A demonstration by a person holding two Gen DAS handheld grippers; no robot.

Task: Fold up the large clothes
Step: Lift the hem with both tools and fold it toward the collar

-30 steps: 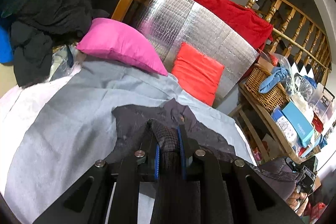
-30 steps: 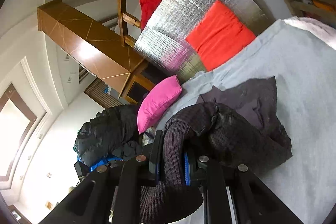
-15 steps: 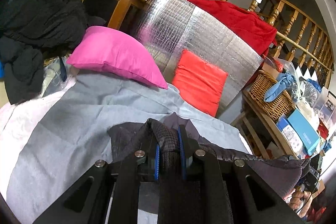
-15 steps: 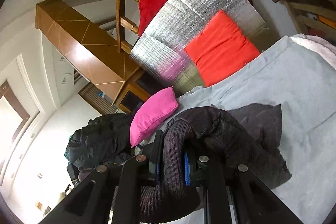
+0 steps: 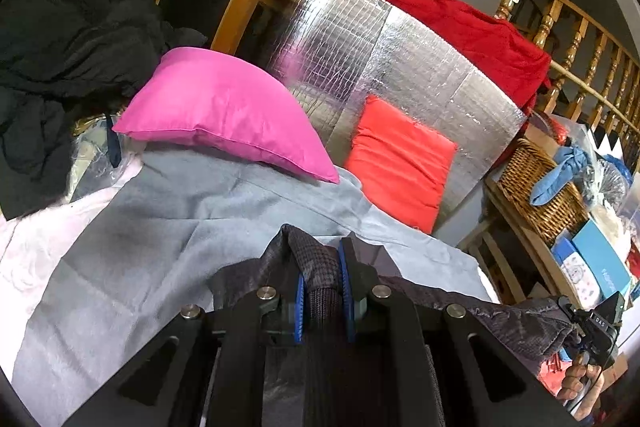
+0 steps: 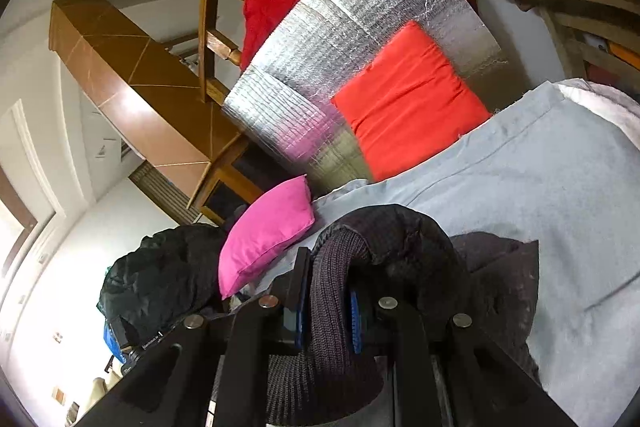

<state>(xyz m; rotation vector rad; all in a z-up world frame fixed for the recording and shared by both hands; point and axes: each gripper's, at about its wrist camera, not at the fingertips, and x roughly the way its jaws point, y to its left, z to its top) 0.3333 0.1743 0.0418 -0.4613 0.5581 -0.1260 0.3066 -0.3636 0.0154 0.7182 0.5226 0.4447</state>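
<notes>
Left tongs (image 5: 323,291) clamped on a ribbed cuff of the dark jacket (image 5: 500,311). Right tongs (image 6: 327,301) clamped on another ribbed cuff (image 6: 330,291) of the same jacket, sleeve arching up just past the blue pads (image 6: 354,319).

Jacket stretched between both tongs, its body partly lifted, the rest lying on the grey sheet (image 5: 168,227) of the bed, near its front edge. In the left view, right tongs visible at the far right, gripping the jacket end, a hand (image 5: 580,383) beneath.

Beyond the jacket, on the sheet's far edge: pink pillow (image 5: 224,115). Beside the pillow, further right: red cushion (image 5: 400,163) leaning against a silver foil panel (image 5: 400,59). Left of the pillow: heap of black clothes (image 5: 68,27). Behind the panel: red cloth (image 5: 472,35) draped over a wooden railing (image 5: 572,23). Right of the cushion: wicker basket (image 5: 540,187).
</notes>
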